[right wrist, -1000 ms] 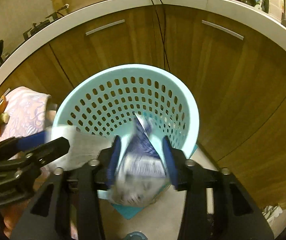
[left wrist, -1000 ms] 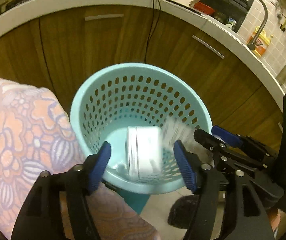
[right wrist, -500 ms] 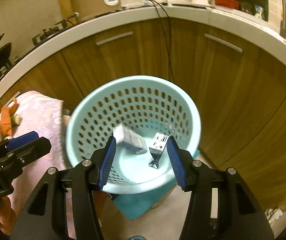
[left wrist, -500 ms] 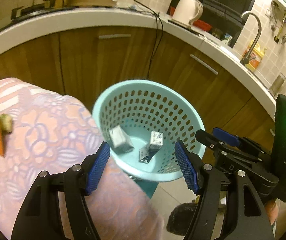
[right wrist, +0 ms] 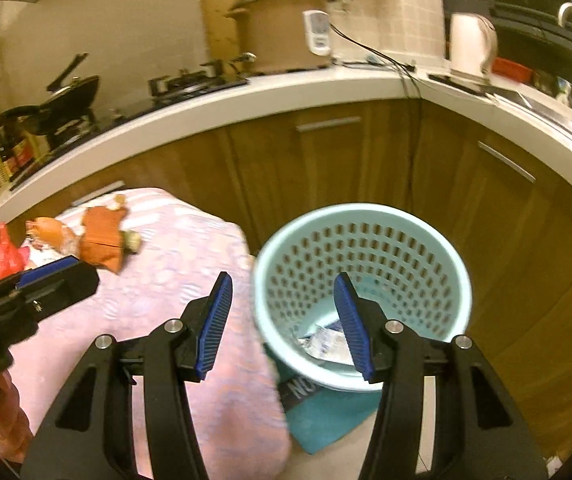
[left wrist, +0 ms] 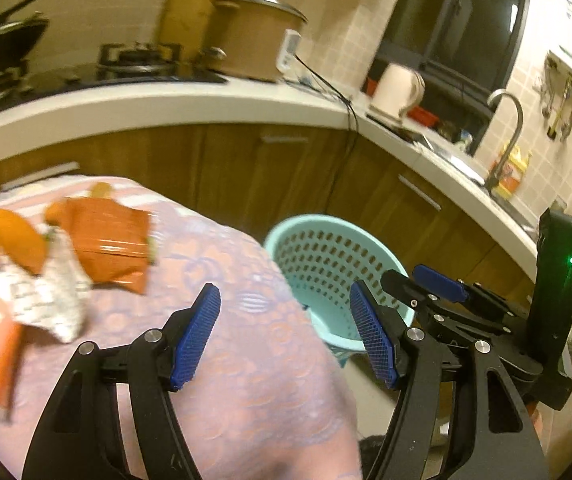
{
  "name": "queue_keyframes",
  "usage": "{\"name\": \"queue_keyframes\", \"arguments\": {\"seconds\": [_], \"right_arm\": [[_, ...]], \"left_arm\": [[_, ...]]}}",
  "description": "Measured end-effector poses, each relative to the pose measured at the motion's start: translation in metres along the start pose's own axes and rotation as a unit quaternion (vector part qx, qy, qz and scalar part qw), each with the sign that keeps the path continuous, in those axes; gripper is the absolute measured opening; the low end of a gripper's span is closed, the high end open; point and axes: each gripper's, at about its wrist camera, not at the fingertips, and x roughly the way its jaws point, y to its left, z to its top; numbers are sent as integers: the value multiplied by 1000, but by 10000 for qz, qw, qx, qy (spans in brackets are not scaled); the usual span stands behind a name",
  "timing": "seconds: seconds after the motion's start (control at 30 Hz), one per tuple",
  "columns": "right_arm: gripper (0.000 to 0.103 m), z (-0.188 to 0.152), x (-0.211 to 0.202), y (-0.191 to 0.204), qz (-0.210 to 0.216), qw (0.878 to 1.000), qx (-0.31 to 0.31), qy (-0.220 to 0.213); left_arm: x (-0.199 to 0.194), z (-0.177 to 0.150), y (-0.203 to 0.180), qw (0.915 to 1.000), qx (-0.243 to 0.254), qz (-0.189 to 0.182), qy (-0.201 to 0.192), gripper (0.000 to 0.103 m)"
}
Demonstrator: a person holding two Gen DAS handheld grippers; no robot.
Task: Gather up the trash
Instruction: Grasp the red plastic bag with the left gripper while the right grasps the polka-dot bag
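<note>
A light blue perforated basket [right wrist: 366,224] [left wrist: 286,236] stands on the floor by the wooden cabinets, with a crumpled white and blue carton [right wrist: 326,346] lying in its bottom. Left of it is a table under a pink flowered cloth [left wrist: 245,304] [right wrist: 173,264]. Orange wrappers [left wrist: 105,240] [right wrist: 99,240] and white crumpled paper [left wrist: 53,304] lie on it at the far left. My left gripper [left wrist: 286,332] is open and empty above the cloth's right edge. My right gripper [right wrist: 281,316] is open and empty above the basket's left rim.
A white countertop [right wrist: 245,100] curves round the back with a rice cooker [right wrist: 286,36], a kettle [right wrist: 470,44], a stove [left wrist: 137,60] and a sink tap [left wrist: 506,136]. A cable [right wrist: 414,120] hangs down the cabinet front. A teal mat [right wrist: 326,420] lies under the basket.
Both grippers let cartons fall into the basket, then rose and swung left toward the table. The wrappers on the cloth have come into view. Both grippers now hold nothing.
</note>
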Motion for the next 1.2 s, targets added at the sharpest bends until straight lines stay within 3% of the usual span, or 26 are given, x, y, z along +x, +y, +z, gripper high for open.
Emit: {"name": "queue_keyframes", "arguments": {"seconds": [0.3,0.4,0.73,0.8,0.93,1.03,1.2], "right_arm": [[49,1,-1,68,516,9981,-344,-62],[49,-1,2,90,678,9967,-455,-35],[49,-6,14,143,994,9924,-718,42],[49,-5,17,153,1028,9916,-783,43],[50,-2,23,167,1115,9897,-896,71],[60,-1,34,182,1077,9886,-1048,116],[60,1,46,195,1076,9871,-1170,211]], "left_arm": [[-72,-2,47,9966,-364,537,-509,67],[-96,-5,64,9935,-489,766,-688,72],[-149,-16,121,9824,-814,1321,-1042,73],[-157,-18,135,9787,-869,1497,-1104,78],[-158,-21,161,9737,-1014,1737,-1067,91],[-143,-21,185,9688,-1199,1991,-863,91],[-115,-22,211,9676,-1393,2034,-549,90]]}}
